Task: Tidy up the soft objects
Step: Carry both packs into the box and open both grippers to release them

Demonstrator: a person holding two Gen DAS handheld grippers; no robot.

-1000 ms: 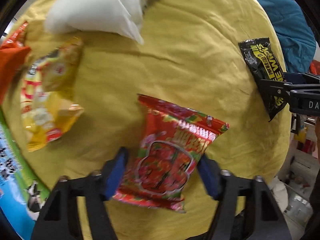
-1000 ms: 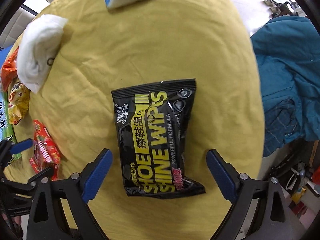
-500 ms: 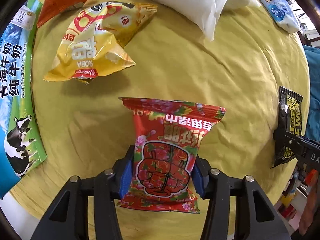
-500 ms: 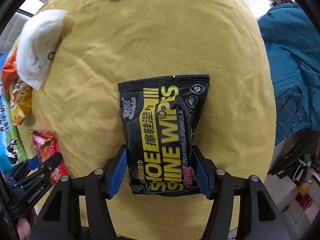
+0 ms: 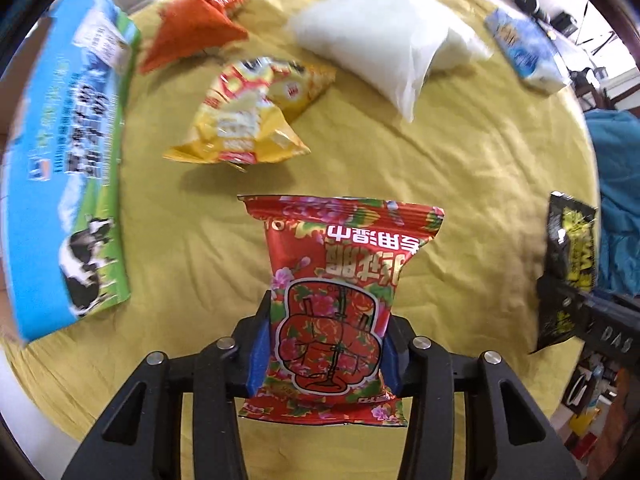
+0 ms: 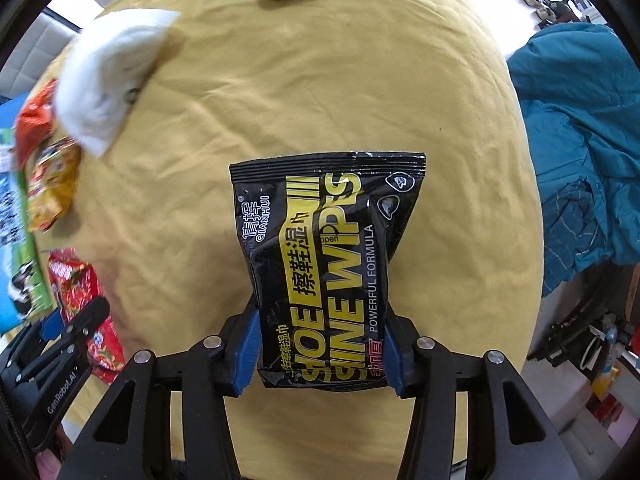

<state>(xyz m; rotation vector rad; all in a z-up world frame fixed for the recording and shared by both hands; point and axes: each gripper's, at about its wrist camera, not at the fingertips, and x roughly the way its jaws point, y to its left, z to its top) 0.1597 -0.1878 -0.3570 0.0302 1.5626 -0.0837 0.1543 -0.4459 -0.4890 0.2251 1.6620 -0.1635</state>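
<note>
Labels: black pouch (image 6: pixel 326 268) is reading "SHOE SHINE WIPES", "POWERFUL FORMULA", "QIANHUI". Right gripper (image 6: pixel 320 354) is pinching its lower end between blue pads, pouch sticking forward over the yellow cloth (image 6: pixel 280 92). Left gripper (image 5: pixel 324 354) is clamping the red floral pack (image 5: pixel 338 280), Chinese print upside down, same way. "GenRobot.AI" is showing on the left gripper body in the right wrist view.

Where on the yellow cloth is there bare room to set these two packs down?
Bare cloth lies between the red pack and black wipes pack, up to the white pillow. It is crowded by the milk box, yellow bag and orange bag.
</note>
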